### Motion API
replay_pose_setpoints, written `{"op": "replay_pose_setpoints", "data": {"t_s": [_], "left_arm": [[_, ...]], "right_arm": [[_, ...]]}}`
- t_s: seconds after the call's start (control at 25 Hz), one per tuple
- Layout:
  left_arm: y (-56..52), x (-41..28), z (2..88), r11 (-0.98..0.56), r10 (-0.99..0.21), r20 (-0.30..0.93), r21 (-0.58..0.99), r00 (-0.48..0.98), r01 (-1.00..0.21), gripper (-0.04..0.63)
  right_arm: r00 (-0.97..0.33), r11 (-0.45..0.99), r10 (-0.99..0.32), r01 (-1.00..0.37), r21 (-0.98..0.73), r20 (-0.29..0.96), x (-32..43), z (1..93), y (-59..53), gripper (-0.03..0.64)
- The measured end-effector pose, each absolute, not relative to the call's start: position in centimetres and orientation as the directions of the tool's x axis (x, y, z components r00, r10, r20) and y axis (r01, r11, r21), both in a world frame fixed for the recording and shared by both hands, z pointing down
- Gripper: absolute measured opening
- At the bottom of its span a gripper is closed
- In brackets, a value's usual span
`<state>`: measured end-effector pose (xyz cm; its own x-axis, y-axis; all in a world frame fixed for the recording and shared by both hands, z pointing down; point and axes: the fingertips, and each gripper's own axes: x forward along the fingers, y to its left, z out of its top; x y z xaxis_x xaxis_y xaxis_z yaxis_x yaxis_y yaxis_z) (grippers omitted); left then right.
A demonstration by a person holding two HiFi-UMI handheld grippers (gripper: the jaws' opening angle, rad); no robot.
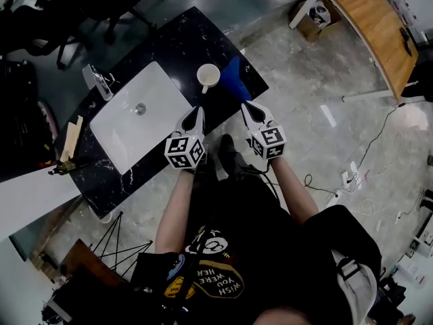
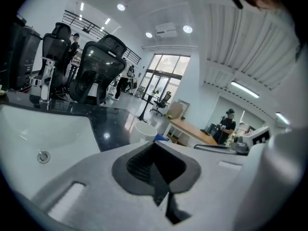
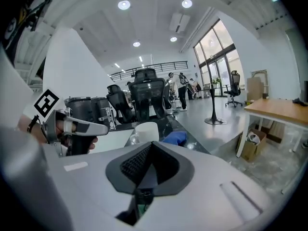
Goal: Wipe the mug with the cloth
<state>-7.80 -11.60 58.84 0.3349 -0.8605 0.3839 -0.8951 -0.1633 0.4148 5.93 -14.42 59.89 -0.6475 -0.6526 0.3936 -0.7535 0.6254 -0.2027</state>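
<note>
A white mug (image 1: 208,77) stands upright on the black marble counter (image 1: 177,40), near its right end. A blue cloth (image 1: 235,81) lies right beside the mug. Both grippers hover at the counter's near edge, pointing at them. My left gripper (image 1: 197,112) is short of the mug, jaws together and empty. My right gripper (image 1: 247,106) is just short of the cloth, also shut with nothing in it. In the left gripper view the mug (image 2: 143,131) and cloth (image 2: 161,138) show just past the closed jaws (image 2: 155,147). In the right gripper view the mug (image 3: 147,131) and cloth (image 3: 174,138) sit beyond the closed jaws (image 3: 151,147).
A white sink (image 1: 157,87) with a chrome faucet (image 1: 99,82) fills the counter's left half. A wooden-handled tool (image 1: 70,139) lies at the far left end. Office chairs (image 1: 115,2) stand behind the counter; a wooden table (image 1: 369,26) and floor cables (image 1: 358,175) are to the right.
</note>
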Motion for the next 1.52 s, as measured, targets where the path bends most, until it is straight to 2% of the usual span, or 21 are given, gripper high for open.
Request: {"op": "replay_pose_setpoints", "data": {"t_s": [0.24, 0.4, 0.8, 1.24, 1.52], "left_arm": [[-6.9, -4.4, 56.6, -0.33, -0.806, 0.37, 0.366, 0.461, -0.87, 0.005], [-2.4, -4.6, 53.4, -0.404, -0.793, 0.335, 0.335, 0.509, -0.851, 0.003], [5.9, -5.2, 48.6, -0.426, -0.801, 0.257, 0.388, 0.54, -0.817, 0.003], [7.3, -1.6, 48.0, -0.438, -0.809, 0.279, 0.301, 0.518, -0.847, 0.005], [7.6, -1.1, 47.7, -0.402, -0.829, 0.276, 0.31, 0.486, -0.862, 0.005]], "right_arm": [[-0.633, 0.624, -0.687, -0.766, -0.158, 0.356, 4.0, 55.5, -9.8, 0.003], [-0.597, 0.58, -0.727, -0.798, -0.162, 0.339, 3.0, 53.0, -5.5, 0.003], [-0.555, 0.534, -0.766, -0.83, -0.161, 0.323, 1.9, 50.0, 4.5, 0.002], [-0.596, 0.59, -0.74, -0.798, -0.126, 0.312, 3.2, 48.6, 5.3, 0.002], [-0.606, 0.597, -0.735, -0.791, -0.135, 0.303, 4.4, 48.1, 6.7, 0.002]]}}
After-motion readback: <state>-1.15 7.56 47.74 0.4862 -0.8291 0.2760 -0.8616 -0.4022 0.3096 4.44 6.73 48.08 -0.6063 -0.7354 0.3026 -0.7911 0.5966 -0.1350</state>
